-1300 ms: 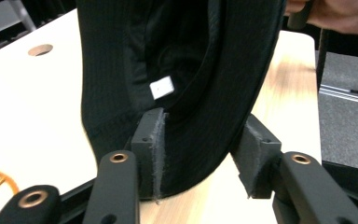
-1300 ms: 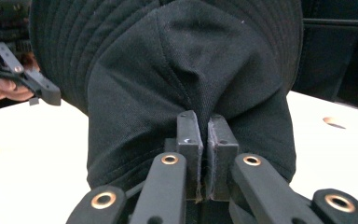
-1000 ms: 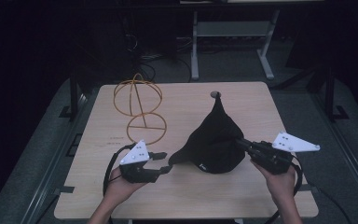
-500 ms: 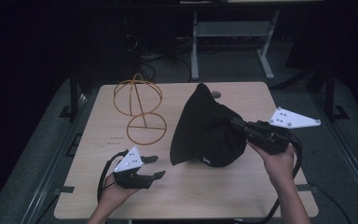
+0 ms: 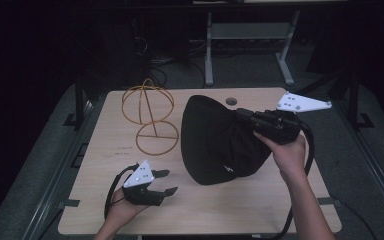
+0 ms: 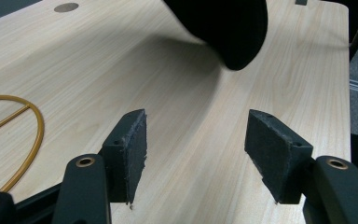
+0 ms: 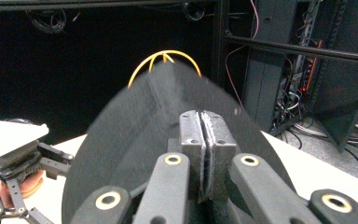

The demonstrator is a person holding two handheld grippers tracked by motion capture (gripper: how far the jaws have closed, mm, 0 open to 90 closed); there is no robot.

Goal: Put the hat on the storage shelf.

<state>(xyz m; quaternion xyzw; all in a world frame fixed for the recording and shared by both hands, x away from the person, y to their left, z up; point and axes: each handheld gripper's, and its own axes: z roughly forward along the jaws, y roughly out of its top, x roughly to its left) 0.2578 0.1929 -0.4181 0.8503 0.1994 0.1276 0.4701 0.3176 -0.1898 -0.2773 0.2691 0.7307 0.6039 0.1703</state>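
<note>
Right gripper (image 7: 204,154): jaws pressed together on a fold of the black cap (image 5: 220,142), fabric pinched between the pads. The cap hangs from that grip, lifted and tilted above the right-centre of the table (image 5: 260,210), its lower edge close to the wood; whether it touches, cannot tell.

Left gripper (image 5: 162,182): jaws apart and have just been opening, nothing between them. It sits low at the near left edge, pads (image 6: 135,149) aimed across the bare table toward the cap's hanging edge, which shows dark at the top of the left gripper view.

Wire hat stand (image 5: 150,117): gold, upright at far left of the cap, ring base flat on the table, well apart from both grippers.

Step in hand, as judged: cap raised by one hand alone, in carry toward the stand.

Next move probably calls for: the right hand taking the cap left and over the wire dome with the opening facing down; the left gripper free to catch the loose rim and spread it. Risk: the light stand may tip if the cap drags it.
</note>
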